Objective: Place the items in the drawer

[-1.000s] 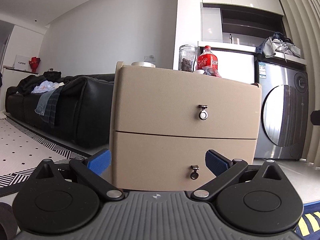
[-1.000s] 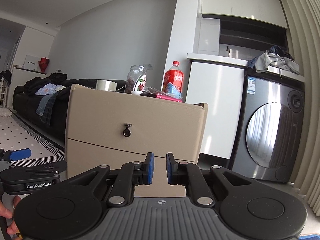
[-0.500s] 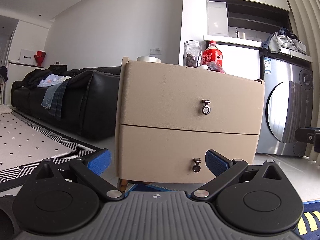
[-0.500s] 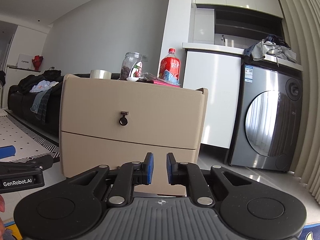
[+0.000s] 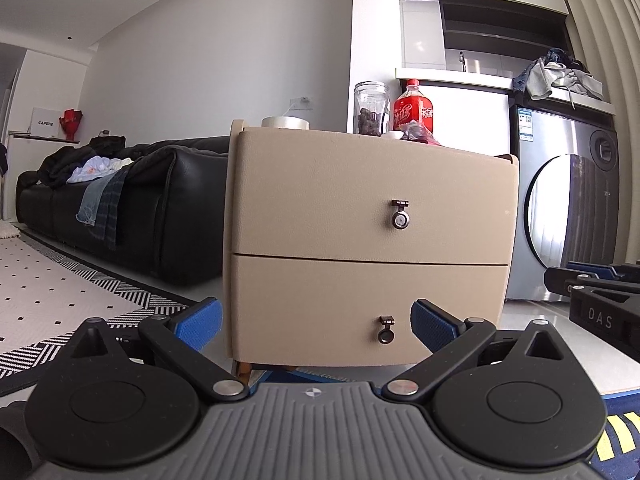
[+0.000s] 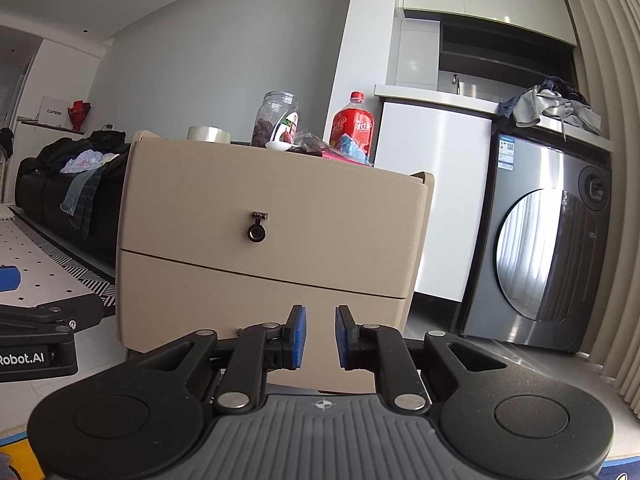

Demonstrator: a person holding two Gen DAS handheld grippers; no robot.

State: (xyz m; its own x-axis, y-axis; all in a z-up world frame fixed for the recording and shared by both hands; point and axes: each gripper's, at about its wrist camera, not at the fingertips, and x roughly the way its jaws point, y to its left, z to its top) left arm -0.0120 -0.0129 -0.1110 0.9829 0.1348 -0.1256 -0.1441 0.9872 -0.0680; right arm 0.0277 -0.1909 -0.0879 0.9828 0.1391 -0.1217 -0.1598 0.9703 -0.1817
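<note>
Since the earlier frames, both cameras have shifted slightly relative to the cabinet (image 5: 368, 240), and the right gripper (image 6: 318, 338) has parted its fingers a little, from a very narrow gap to a small one. The left gripper (image 5: 316, 320) remains spread wide, its blue pads (image 5: 200, 320) framing the lower drawer (image 5: 366, 308) without touching it. The right gripper holds nothing; its jaws stand slightly apart, directly in front of the lower drawer front.

Both drawers are closed. The upper drawer (image 5: 372, 196) carries a ring pull (image 5: 400, 218); the lower drawer carries a matching ring pull (image 5: 386, 332), which lies between the left gripper's fingers in the left wrist view.

The items rest on the cabinet top:
- a roll of clear tape (image 6: 209, 134) near the left edge;
- a glass jar (image 6: 279, 120) with dark contents, right of the tape;
- a white spoon (image 6: 279, 145) just beside the jar base;
- a red soda bottle (image 6: 354, 124) toward the right;
- a pink flat packet (image 6: 344, 155) in front of the bottle.

A black sofa (image 5: 132, 200) stands left of the cabinet. A washing machine (image 6: 548, 248) stands to the right.
</note>
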